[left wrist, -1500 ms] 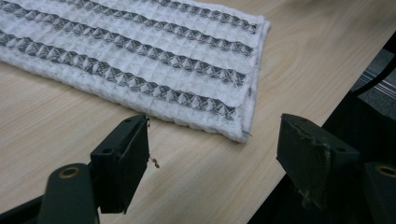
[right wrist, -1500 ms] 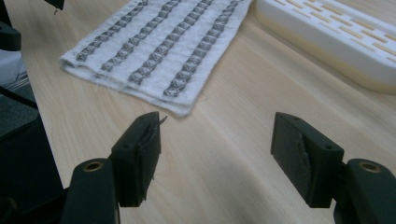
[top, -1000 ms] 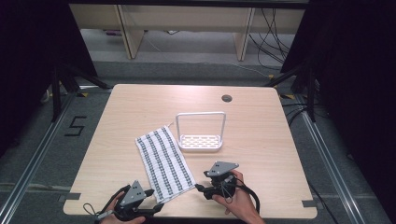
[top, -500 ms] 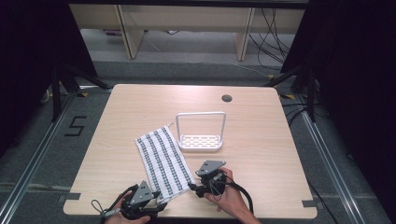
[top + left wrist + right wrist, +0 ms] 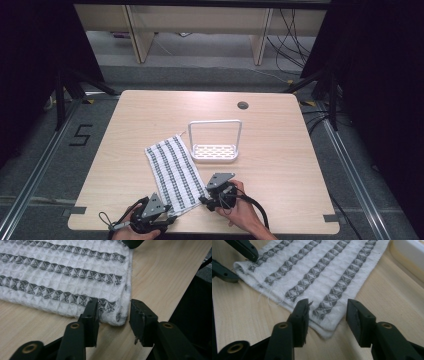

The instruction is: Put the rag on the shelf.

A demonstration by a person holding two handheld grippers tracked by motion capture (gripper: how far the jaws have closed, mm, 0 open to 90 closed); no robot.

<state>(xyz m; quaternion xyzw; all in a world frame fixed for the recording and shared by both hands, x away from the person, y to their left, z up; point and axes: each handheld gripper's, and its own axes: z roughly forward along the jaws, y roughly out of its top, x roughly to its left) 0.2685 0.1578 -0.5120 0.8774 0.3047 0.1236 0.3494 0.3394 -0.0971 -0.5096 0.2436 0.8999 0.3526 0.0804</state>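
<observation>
We hold the left gripper (image 5: 113, 315) with its jaws apart, set around one near corner of the striped towel (image 5: 62, 277): one jaw rests on the cloth, the other stands just off the towel's edge on bare wood. In the high view this gripper (image 5: 167, 216) sits at the tabletop's front edge, left of centre.

Our right gripper (image 5: 327, 315) is likewise spread, its jaws straddling the towel's other near corner, where the cloth (image 5: 317, 272) lies in two layers. From above, this gripper (image 5: 207, 199) is near the front edge, around the middle, held in our right hand (image 5: 240, 210).

The towel (image 5: 175, 172) lies flat, running diagonally from the front edge toward the tabletop's (image 5: 280, 150) centre. Just beside its far end stands a white rack (image 5: 215, 142) with a tall handle.
</observation>
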